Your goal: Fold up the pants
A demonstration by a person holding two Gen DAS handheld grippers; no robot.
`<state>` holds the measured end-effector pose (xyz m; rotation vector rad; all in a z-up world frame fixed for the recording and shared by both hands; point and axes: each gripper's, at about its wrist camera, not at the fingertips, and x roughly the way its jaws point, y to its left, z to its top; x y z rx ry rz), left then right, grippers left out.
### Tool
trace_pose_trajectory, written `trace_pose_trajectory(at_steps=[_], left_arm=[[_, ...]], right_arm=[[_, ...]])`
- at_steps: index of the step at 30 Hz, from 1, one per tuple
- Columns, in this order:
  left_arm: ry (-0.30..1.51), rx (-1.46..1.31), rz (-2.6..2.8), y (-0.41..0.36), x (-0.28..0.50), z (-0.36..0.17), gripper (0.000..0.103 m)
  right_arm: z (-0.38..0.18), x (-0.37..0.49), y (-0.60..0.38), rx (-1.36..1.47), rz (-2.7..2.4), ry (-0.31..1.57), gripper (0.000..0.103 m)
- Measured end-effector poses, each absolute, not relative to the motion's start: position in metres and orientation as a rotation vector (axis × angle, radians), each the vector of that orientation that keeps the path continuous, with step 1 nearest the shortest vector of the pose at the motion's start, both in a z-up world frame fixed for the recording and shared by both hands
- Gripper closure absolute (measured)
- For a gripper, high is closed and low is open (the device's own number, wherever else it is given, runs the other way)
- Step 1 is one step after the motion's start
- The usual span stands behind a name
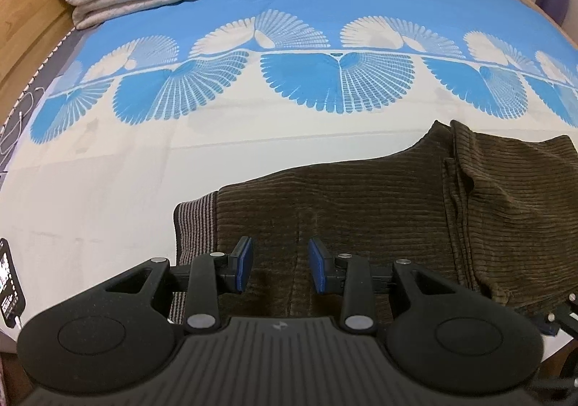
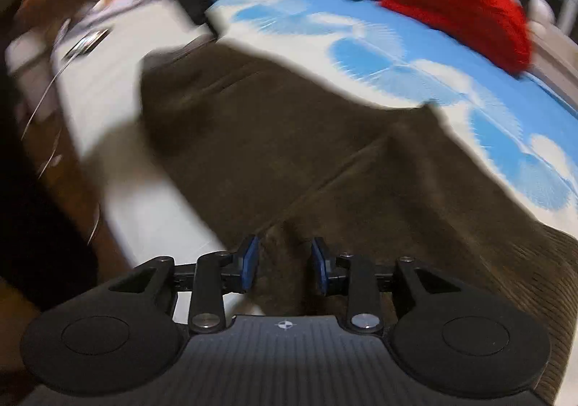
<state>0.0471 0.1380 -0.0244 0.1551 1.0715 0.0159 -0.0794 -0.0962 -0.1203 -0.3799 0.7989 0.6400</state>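
Brown corduroy pants [image 1: 361, 203] are spread on the bedsheet [image 1: 144, 171]; left gripper [image 1: 280, 267] and right gripper [image 2: 283, 267] are held parted, nothing clamped

No readable text, number or brand is found in either view. Small white emblems are seen on the ribbed black bodies of the left gripper [image 1: 279, 270] and the right gripper [image 2: 283, 268], without letters.

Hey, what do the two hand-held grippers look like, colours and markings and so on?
Both look alike. The left hand-held gripper and the right hand-held gripper have matte black bodies, ribbed in the middle, with two round lobes, black linkage arms on silver pivot pins, and blue finger pads. Each carries a small pale emblem in the centre. No cables or sleeves show.
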Motion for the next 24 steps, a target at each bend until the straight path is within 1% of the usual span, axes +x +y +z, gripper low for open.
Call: trace_pose_trajectory(at_steps=[1,3,5,9,14,16,17,18,19,21,24], left_arm=[[1.069,0.156,0.013,0.138,0.047,-0.024,0.065],[1.067,0.159,0.009,0.138,0.047,-0.024,0.065],[1.069,0.159,0.011,0.138,0.047,-0.025,0.065],[1.073,0.167,0.004,0.131,0.049,-0.027,0.065],[1.073,0.172,0.002,0.129,0.049,-0.027,0.065],[1.073,0.170,0.002,0.129,0.049,-0.027,0.065],[1.073,0.169,0.002,0.130,0.049,-0.027,0.065],[1.074,0.169,0.001,0.130,0.049,-0.027,0.065],[1.073,0.169,0.000,0.131,0.049,-0.027,0.065],[1.071,0.165,-0.001,0.131,0.049,-0.027,0.065],[1.069,0.161,-0.002,0.132,0.050,-0.026,0.065]], right_arm=[[-0.115,-0.085,-0.096,-0.395,0.655,0.779,0.070],[-0.099,-0.091,-0.101,-0.370,0.660,0.726,0.062],[-0.089,-0.086,-0.111,-0.319,0.627,0.699,0.057],[-0.094,-0.069,-0.122,-0.313,0.539,0.716,0.057],[-0.126,-0.066,-0.099,-0.450,0.593,0.769,0.057],[-0.131,-0.065,-0.094,-0.471,0.595,0.758,0.058],[-0.130,-0.064,-0.095,-0.473,0.594,0.754,0.065],[-0.126,-0.061,-0.097,-0.465,0.599,0.763,0.089],[-0.121,-0.060,-0.101,-0.441,0.599,0.755,0.089],[-0.101,-0.054,-0.112,-0.365,0.585,0.680,0.090],[-0.069,-0.069,-0.124,-0.299,0.671,0.592,0.090]])
